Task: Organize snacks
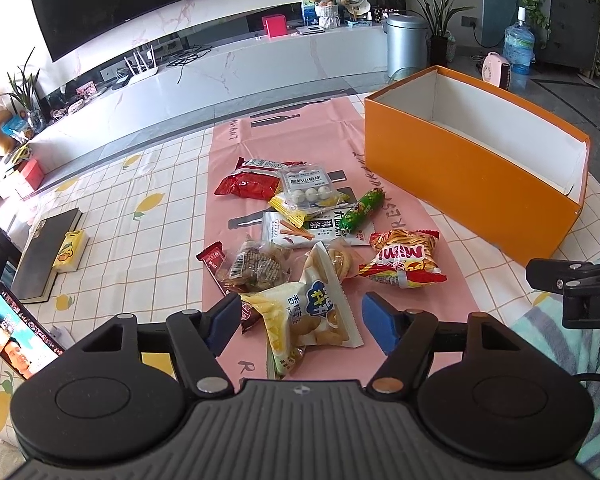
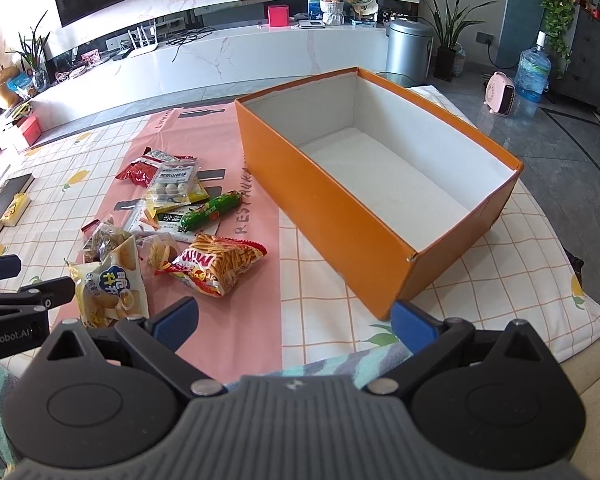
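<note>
The checked tablecloth (image 2: 340, 300) carries a pink mat (image 2: 252, 312), orange box (image 2: 332, 216) and book (image 1: 46, 256).

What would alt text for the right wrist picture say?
An open, empty orange box sits on a checked tablecloth, with snack packets piled to its left on a pink mat. The right gripper is open, fingers holding nothing.

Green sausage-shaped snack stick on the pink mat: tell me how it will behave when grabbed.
The green sausage-shaped snack stick looks round and smooth, so it may roll if nudged sideways. Its glossy wrapper could slip between pads. It lies propped on other packets, so lifting it probably shifts them a little.
</note>
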### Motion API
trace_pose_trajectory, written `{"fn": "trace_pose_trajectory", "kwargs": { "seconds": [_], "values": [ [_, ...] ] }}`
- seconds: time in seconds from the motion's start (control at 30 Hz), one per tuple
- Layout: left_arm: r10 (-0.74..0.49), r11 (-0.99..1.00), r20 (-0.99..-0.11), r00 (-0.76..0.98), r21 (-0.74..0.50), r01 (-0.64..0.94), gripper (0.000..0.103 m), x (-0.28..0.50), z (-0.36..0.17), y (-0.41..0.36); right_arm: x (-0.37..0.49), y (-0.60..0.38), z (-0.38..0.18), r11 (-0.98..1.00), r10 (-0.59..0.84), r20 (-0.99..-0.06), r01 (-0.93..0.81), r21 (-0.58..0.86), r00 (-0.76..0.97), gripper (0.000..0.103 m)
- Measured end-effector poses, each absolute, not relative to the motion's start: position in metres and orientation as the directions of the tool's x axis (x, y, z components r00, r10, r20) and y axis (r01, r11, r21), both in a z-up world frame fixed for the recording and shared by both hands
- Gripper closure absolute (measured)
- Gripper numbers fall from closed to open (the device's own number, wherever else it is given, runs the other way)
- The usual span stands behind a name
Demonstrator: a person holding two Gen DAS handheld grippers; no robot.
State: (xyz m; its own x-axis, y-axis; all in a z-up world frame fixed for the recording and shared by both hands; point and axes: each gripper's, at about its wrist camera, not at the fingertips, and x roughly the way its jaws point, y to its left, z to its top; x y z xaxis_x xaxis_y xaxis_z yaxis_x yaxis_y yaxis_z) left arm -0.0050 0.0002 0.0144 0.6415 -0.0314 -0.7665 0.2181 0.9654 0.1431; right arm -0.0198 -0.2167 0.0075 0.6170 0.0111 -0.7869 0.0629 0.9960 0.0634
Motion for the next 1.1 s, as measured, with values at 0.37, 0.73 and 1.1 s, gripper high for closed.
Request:
{"fn": "trace_pose_trajectory", "kwargs": {
  "seconds": [0.37,0.73,1.1],
  "values": [
    [-0.034,0.968,-0.765,0.644,0.136,0.213,0.022,-0.005,0.015,0.003,-0.020,-0.214,0.008,0.997,0.009,-0.787,0.057,0.055,0.617,0.004],
    [-0.033,0.966,-0.759,0.650,0.142,0.214,0.022,-0.005,0.015,0.005,-0.021,-0.212,0.006,0.996,0.027,-0.775,0.050,0.075,0.631,0.004],
    [-0.045,0.961,-0.764,0.644,0.144,0.237,0.024,0.008,0.005,0.016,0.001,-0.185,-0.007,0.991,0.137,-0.798,-0.081,0.110,0.587,0.008]
  ]
}}
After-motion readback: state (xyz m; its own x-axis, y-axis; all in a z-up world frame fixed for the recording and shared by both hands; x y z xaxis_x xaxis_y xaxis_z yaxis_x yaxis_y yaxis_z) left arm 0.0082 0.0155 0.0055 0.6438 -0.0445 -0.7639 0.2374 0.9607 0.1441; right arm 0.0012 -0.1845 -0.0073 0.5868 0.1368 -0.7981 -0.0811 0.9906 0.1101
